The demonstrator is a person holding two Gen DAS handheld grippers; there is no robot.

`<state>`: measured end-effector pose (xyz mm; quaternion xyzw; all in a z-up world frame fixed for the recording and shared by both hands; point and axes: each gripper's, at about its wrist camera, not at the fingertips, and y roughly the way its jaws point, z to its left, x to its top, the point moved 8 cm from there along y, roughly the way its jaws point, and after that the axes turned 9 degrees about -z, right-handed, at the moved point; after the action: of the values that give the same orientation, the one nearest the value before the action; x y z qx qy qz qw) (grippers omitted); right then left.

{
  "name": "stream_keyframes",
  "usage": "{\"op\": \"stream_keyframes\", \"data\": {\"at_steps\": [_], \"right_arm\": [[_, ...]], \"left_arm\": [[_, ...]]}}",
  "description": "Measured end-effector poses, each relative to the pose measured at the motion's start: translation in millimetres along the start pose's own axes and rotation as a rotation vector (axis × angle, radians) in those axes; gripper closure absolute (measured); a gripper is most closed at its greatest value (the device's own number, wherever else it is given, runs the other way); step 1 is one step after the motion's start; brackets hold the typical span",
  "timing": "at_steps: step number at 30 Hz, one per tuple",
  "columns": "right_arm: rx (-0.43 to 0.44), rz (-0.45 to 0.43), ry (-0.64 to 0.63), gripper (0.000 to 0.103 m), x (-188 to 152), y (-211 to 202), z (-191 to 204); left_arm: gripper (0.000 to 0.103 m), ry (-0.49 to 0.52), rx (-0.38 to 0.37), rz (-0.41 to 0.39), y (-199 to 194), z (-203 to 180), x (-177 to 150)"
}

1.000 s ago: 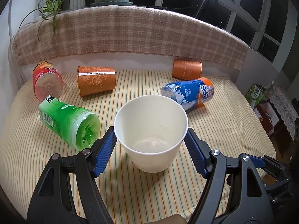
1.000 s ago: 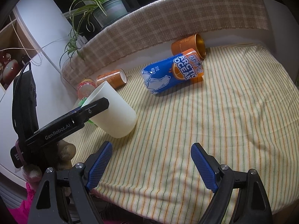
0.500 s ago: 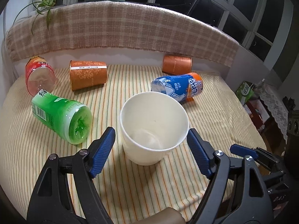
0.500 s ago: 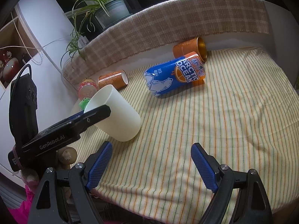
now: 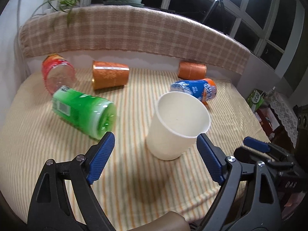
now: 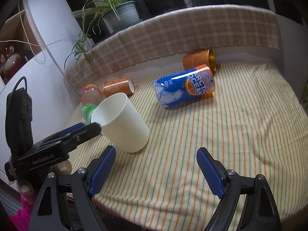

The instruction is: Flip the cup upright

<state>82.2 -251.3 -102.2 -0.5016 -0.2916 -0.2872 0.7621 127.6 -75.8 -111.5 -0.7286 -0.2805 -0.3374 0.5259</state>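
Note:
A white paper cup (image 5: 177, 123) stands upright, mouth up, on the striped cloth; it also shows in the right wrist view (image 6: 123, 123). My left gripper (image 5: 154, 157) is open and empty; its right pad sits close by the cup's rim, and I cannot tell whether it touches. The left gripper shows in the right wrist view (image 6: 77, 132) beside the cup. My right gripper (image 6: 156, 171) is open and empty, low over the cloth near the front edge, right of the cup.
Several cups lie on their sides: a green one (image 5: 84, 111), a red clear one (image 5: 57, 75), two orange ones (image 5: 109, 75) (image 5: 192, 70), and a blue Arctic Ocean one (image 5: 196, 90). A plaid-covered ledge (image 5: 134, 32) runs behind. The table's front edge (image 6: 173, 209) is close.
The left gripper has drawn back and shifted left, so the white cup now sits off to the right of its open jaws instead of between them. The right gripper has barely moved.

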Motion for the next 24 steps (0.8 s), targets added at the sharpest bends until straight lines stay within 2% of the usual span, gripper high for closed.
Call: {"op": "stream_keyframes", "data": {"at_steps": [7, 11, 14, 15, 18, 24], "right_arm": [[-0.012, -0.043, -0.046, 0.014, 6.8, -1.9, 10.3], [-0.033, -0.092, -0.081, 0.009, 12.2, -6.5, 15.4], [-0.05, -0.141, -0.106, 0.004, 17.9, -12.1, 20.5], [-0.055, -0.154, -0.114, 0.002, 19.7, -13.2, 22.3], [-0.077, -0.199, -0.151, 0.001, 24.7, -18.3, 28.4], [-0.11, -0.245, -0.192, 0.0, 28.6, -22.0, 34.6]], "left_arm": [[0.014, -0.001, 0.056, -0.073, -24.5, 17.5, 3.5], [0.013, -0.002, 0.108, -0.159, -45.4, 26.7, 12.3], [0.007, 0.0, 0.141, -0.223, -59.0, 31.2, 19.5], [0.001, 0.004, 0.15, -0.242, -62.8, 32.2, 21.7], [0.0, 0.029, 0.189, -0.304, -75.6, 33.1, 27.7], [0.0, 0.063, 0.217, -0.341, -84.4, 31.0, 30.6]]}}
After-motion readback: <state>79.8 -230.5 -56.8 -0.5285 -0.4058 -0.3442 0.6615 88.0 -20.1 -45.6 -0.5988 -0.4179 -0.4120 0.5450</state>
